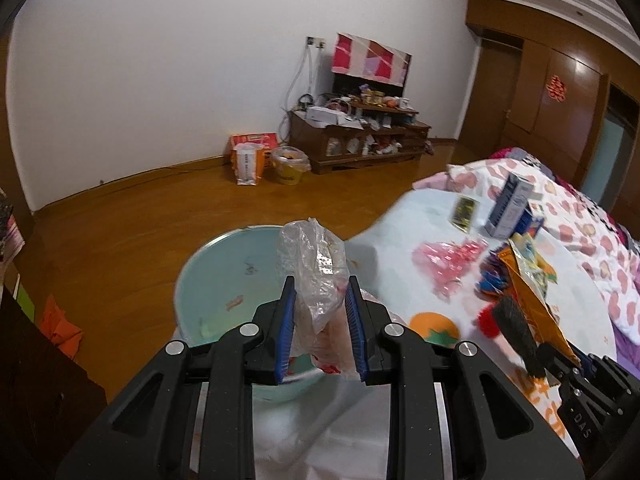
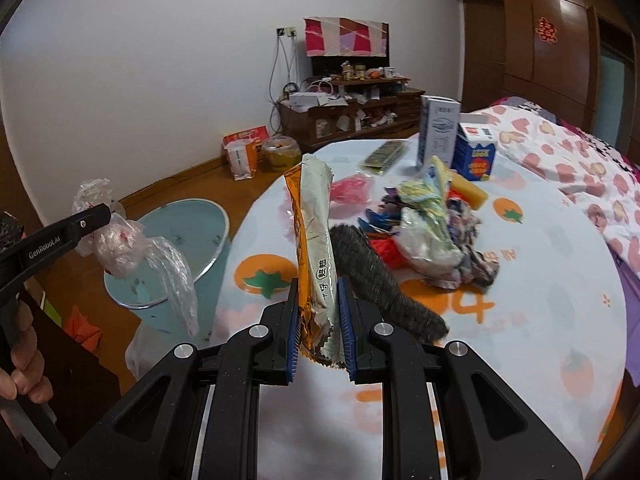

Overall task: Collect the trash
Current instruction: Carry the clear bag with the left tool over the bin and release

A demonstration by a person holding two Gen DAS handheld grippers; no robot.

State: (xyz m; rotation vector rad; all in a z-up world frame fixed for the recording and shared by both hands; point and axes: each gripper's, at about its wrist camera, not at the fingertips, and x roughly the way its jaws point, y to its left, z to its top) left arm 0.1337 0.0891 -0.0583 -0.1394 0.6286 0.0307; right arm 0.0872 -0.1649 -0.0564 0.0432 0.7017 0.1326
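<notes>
My left gripper is shut on a crumpled clear plastic bag and holds it above the pale blue trash bin. The bag also shows in the right wrist view, over the bin. My right gripper is shut on an orange and silver snack wrapper, held upright above the table. A heap of mixed wrappers lies on the fruit-print tablecloth beyond it, with a grey furry piece beside the wrapper.
Two cartons and a dark flat packet stand at the table's far side. A bed with a heart-print quilt is on the right. A cluttered TV cabinet, an orange box and a yellow bucket stand by the far wall.
</notes>
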